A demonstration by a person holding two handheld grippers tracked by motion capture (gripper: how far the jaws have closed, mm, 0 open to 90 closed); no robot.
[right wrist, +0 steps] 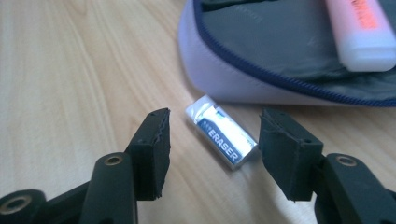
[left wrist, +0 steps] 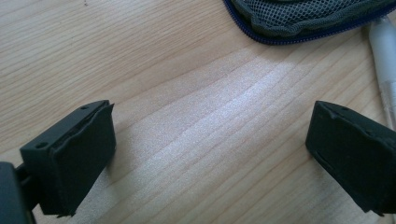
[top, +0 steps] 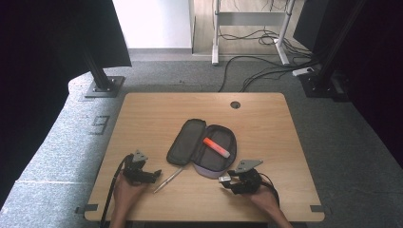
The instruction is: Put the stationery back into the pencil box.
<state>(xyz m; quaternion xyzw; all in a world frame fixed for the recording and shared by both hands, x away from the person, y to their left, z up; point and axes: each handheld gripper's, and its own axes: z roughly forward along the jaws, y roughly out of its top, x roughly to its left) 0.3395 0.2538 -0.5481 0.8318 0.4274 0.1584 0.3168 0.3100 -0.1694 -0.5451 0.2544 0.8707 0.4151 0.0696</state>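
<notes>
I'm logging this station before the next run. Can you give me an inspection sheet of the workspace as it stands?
Surface: wooden table, round grommet hole at the far edge.
Job's things: open pencil case with an orange highlighter inside; eraser on the table beside the case; pen by the case's near edge.
Clutter: nothing seen.
Grippers: left gripper open over bare wood; right gripper open, eraser between the jaws, pads not touching it.
Cables: one trails from each gripper; more on the floor.
Surroundings: grey carpet, desk legs, dark curtains.

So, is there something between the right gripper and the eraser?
No. The eraser lies flat on the table between the open jaws of the right gripper, beside the pencil case.
</notes>
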